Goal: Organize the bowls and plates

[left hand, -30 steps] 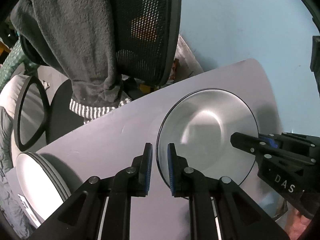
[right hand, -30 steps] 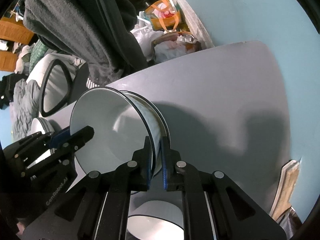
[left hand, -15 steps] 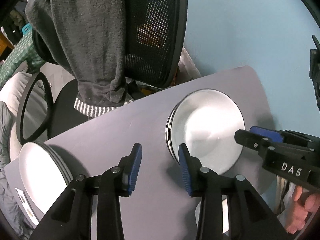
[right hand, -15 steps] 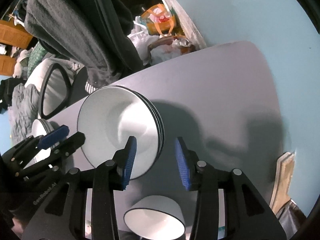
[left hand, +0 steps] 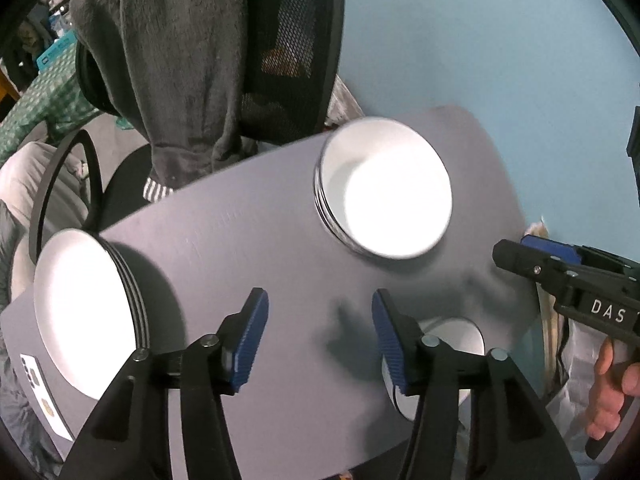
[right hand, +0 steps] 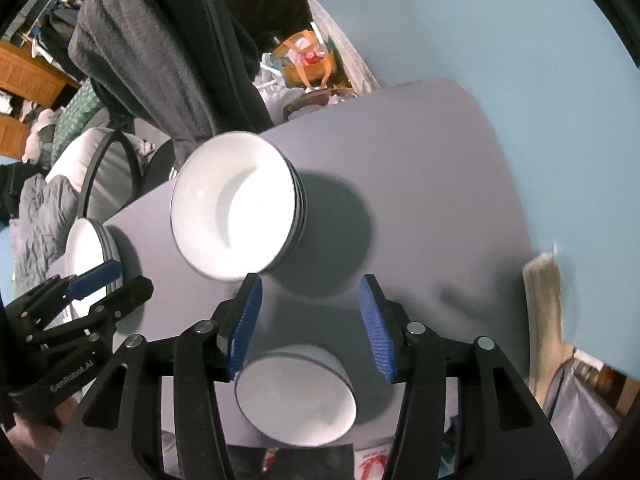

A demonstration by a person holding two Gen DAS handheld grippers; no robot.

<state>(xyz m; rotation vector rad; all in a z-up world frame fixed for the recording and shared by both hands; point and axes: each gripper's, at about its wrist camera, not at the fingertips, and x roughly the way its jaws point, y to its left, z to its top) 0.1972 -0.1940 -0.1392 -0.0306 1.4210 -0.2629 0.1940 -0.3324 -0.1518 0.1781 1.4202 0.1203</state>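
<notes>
Resting rim-up on table [left hand: 248, 240], bowl stack [left hand: 384, 188]; left gripper [left hand: 320, 336], right gripper [right hand: 310, 328] jaws just been opening, empty.

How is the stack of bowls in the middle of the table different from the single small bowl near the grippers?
The stack of bowls is several nested pieces, with layered rims showing at its side; the small bowl stands alone. The stack's top bowl looks wider; the small bowl looks narrower. The stack sits mid-table; the small bowl sits near the table's close edge, below the right gripper. Both are white with dark rims and upright.
</notes>
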